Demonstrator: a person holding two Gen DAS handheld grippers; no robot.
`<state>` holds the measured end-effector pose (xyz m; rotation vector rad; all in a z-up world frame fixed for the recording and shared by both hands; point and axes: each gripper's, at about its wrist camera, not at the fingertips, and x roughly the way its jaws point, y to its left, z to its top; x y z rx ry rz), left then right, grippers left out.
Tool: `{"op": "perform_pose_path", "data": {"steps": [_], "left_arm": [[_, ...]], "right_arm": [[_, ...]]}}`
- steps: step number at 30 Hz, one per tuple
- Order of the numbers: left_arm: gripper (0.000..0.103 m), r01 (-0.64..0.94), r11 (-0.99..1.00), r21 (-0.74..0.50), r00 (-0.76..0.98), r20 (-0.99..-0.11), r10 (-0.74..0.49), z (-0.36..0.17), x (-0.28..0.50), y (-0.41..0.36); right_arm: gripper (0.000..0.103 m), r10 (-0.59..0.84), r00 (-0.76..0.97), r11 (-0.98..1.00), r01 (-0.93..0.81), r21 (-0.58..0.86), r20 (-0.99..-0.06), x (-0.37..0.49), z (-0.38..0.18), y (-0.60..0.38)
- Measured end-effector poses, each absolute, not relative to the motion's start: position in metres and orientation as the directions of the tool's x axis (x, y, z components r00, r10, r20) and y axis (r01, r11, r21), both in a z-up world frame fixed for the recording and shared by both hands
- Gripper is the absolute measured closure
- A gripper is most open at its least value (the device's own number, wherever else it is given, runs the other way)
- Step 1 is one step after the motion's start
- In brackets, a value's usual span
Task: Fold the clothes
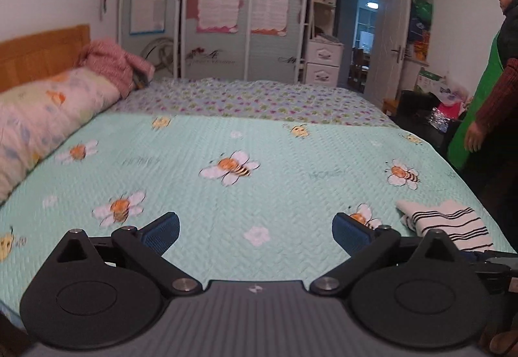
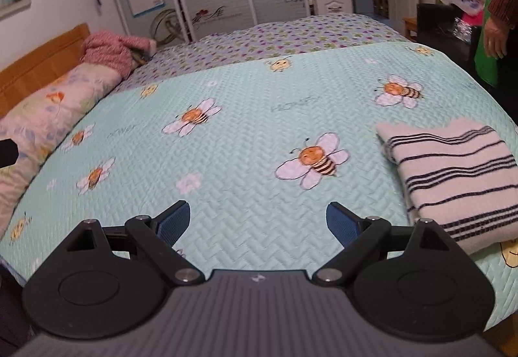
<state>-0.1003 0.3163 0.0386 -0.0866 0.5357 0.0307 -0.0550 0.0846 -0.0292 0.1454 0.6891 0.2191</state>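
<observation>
A folded white garment with thin dark stripes (image 2: 453,178) lies near the front right corner of the bed. The left wrist view shows the same folded garment (image 1: 446,224) at its lower right. My right gripper (image 2: 257,225) hovers over the mint bee-print bedspread (image 2: 246,117), to the left of the garment, jaws wide apart with nothing between them. My left gripper (image 1: 255,234) is also open and empty above the bedspread (image 1: 259,146), further left of the garment. The blue pads (image 1: 162,232) touch nothing.
A rolled floral quilt (image 1: 42,120) and a pink garment (image 1: 110,65) lie along the wooden headboard at left. A person in a green apron (image 1: 482,104) stands by the bed's right side. Wardrobe doors (image 1: 213,17), drawers and an open door stand behind the bed.
</observation>
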Motion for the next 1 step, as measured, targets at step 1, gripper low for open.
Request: {"op": "perform_pose_path", "data": {"steps": [1], "left_arm": [[0.0, -0.067, 0.994, -0.08, 0.849, -0.528, 0.015, 0.034, -0.0993, 0.3197]], "right_arm": [[0.012, 0.25, 0.744, 0.967, -0.159, 0.199, -0.62, -0.0563, -0.0305, 0.0905]]}}
